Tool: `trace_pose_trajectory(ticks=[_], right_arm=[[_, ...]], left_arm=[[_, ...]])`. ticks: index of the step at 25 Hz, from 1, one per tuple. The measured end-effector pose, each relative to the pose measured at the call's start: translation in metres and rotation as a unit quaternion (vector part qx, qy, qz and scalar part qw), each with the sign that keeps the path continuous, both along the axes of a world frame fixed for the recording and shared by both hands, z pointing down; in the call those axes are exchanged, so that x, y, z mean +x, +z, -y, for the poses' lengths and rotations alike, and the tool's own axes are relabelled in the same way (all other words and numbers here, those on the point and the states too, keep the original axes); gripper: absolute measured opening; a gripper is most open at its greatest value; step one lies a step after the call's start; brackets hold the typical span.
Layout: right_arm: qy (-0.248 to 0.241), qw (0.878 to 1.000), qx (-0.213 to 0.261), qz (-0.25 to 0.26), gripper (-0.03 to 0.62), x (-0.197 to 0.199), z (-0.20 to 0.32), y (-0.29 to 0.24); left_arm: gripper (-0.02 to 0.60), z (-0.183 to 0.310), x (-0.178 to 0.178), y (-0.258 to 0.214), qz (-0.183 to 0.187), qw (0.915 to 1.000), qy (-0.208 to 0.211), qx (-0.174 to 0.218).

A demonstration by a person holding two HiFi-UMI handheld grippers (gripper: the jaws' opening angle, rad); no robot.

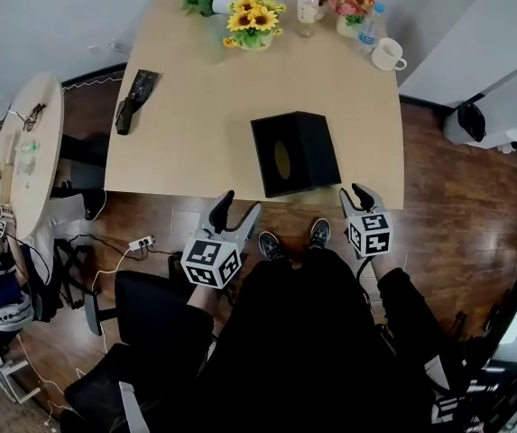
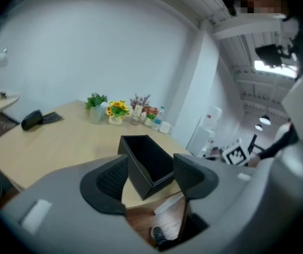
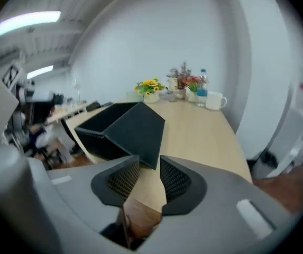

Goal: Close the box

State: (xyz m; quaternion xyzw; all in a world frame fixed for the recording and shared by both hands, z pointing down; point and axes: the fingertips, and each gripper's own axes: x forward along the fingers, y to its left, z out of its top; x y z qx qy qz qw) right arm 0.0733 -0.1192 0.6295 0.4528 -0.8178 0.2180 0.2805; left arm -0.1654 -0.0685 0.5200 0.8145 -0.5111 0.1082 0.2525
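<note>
Hovering near the open box (image 1: 294,152) — left gripper (image 1: 238,207) and right gripper (image 1: 354,194), jaws apart.

Nothing stands between the fingers of the left gripper (image 1: 238,207) or the right gripper (image 1: 355,195), both off the near edge of the pale wooden table (image 1: 195,106). Just ahead of them the open black rectangular box (image 1: 281,156) blocks the way, with its lid (image 3: 138,128) before the right fingers. Beyond the left fingers and to their left lies bare tabletop, up to a dark elongated object (image 1: 136,97). At the far edge stand potted yellow sunflowers (image 1: 253,23), a clear bottle (image 1: 308,7) and a white mug (image 1: 387,54).
</note>
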Motion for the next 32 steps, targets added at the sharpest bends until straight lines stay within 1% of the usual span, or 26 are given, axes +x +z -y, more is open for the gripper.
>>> trace_pose_trajectory(ticks=[1, 2, 3, 4, 5, 6, 7, 8, 11, 13, 15, 16, 17, 18, 19, 20, 21, 22, 23, 24, 26, 27, 28, 29, 31, 32], right_arm=[[0.014, 0.999, -0.017, 0.042, 0.123, 0.004, 0.004, -0.006], [0.021, 0.997, -0.025, 0.071, 0.123, 0.006, 0.008, -0.012], [0.021, 0.996, -0.026, 0.084, 0.123, 0.008, 0.011, -0.016], [0.019, 0.996, -0.021, 0.084, 0.123, 0.01, 0.014, -0.018], [0.018, 0.996, -0.015, 0.081, 0.123, 0.013, 0.016, -0.019], [0.023, 0.997, -0.01, 0.079, 0.123, 0.017, 0.017, -0.02], [0.033, 0.996, -0.006, 0.082, 0.123, 0.022, 0.018, -0.021], [0.046, 0.995, -0.003, 0.088, 0.123, 0.028, 0.019, -0.023], [0.075, 0.992, 0.006, 0.096, 0.123, 0.047, 0.017, -0.025], [0.081, 0.992, 0.007, 0.097, 0.123, 0.056, 0.013, -0.025], [0.081, 0.992, 0.008, 0.098, 0.123, 0.062, 0.011, -0.025], [0.081, 0.992, 0.009, 0.099, 0.123, 0.065, 0.01, -0.025], [0.083, 0.991, 0.011, 0.101, 0.123, 0.067, 0.01, -0.027], [0.083, 0.991, 0.013, 0.103, 0.112, 0.068, 0.01, -0.028], [0.082, 0.991, 0.016, 0.105, 0.106, 0.068, 0.009, -0.03], [0.079, 0.991, 0.019, 0.106, 0.104, 0.067, 0.009, -0.033], [0.074, 0.991, 0.023, 0.105, 0.104, 0.066, 0.01, -0.035], [0.069, 0.992, 0.027, 0.103, 0.104, 0.065, 0.011, -0.038], [0.066, 0.992, 0.032, 0.101, 0.1, 0.064, 0.013, -0.041], [0.063, 0.992, 0.038, 0.1, 0.097, 0.063, 0.015, -0.044], [0.055, 0.991, 0.041, 0.119, 0.084, 0.056, 0.023, -0.054], [0.051, 0.988, 0.033, 0.141, 0.081, 0.05, 0.028, -0.06], [0.047, 0.984, 0.016, 0.173, 0.072, 0.042, 0.032, -0.065], [0.046, 0.976, -0.014, 0.212, 0.064, 0.033, 0.037, -0.069], [0.052, 0.949, -0.1, 0.293, 0.076, 0.012, 0.047, -0.071], [0.055, 0.934, -0.145, 0.323, 0.128, 0.001, 0.05, -0.069]], left_arm=[[0.255, 0.002, 0.01, -0.002, 0.041, 0.9985, 0.033, 0.015], [0.255, 0.005, 0.022, -0.004, 0.089, 0.9928, 0.073, 0.033], [0.255, 0.009, 0.038, -0.006, 0.141, 0.9818, 0.115, 0.054], [0.255, 0.013, 0.057, -0.006, 0.197, 0.9649, 0.157, 0.075], [0.255, 0.018, 0.078, -0.005, 0.256, 0.9413, 0.197, 0.097], [0.255, 0.023, 0.101, -0.001, 0.318, 0.9103, 0.238, 0.117], [0.255, 0.027, 0.124, 0.007, 0.377, 0.8732, 0.28, 0.132], [0.255, 0.031, 0.146, 0.018, 0.43, 0.832, 0.321, 0.142], [0.255, 0.041, 0.197, 0.062, 0.557, 0.699, 0.422, 0.152], [0.255, 0.047, 0.212, 0.094, 0.625, 0.6164, 0.459, 0.135], [0.255, 0.059, 0.216, 0.122, 0.688, 0.538, 0.472, 0.118], [0.254, 0.066, 0.216, 0.132, 0.711, 0.5077, 0.472, 0.116], [0.248, 0.071, 0.218, 0.138, 0.725, 0.4927, 0.468, 0.117], [0.198, 0.075, 0.22, 0.14, 0.729, 0.4933, 0.458, 0.122], [0.128, 0.078, 0.223, 0.136, 0.729, 0.5056, 0.443, 0.131], [0.069, 0.08, 0.224, 0.13, 0.725, 0.5223, 0.425, 0.144], [0.06, 0.081, 0.225, 0.122, 0.72, 0.5403, 0.407, 0.156], [0.057, 0.079, 0.224, 0.113, 0.71, 0.5615, 0.39, 0.168], [0.062, 0.076, 0.223, 0.104, 0.694, 0.589, 0.373, 0.179], [0.064, 0.071, 0.223, 0.095, 0.669, 0.6244, 0.357, 0.187], [0.066, 0.061, 0.222, 0.078, 0.603, 0.703, 0.321, 0.196], [0.071, 0.057, 0.22, 0.07, 0.579, 0.7294, 0.304, 0.2], [0.071, 0.055, 0.217, 0.066, 0.568, 0.7428, 0.291, 0.203], [0.074, 0.053, 0.213, 0.065, 0.566, 0.7471, 0.281, 0.206], [0.081, 0.049, 0.208, 0.066, 0.564, 0.7507, 0.271, 0.211], [0.081, 0.047, 0.207, 0.065, 0.559, 0.7555, 0.269, 0.212]])
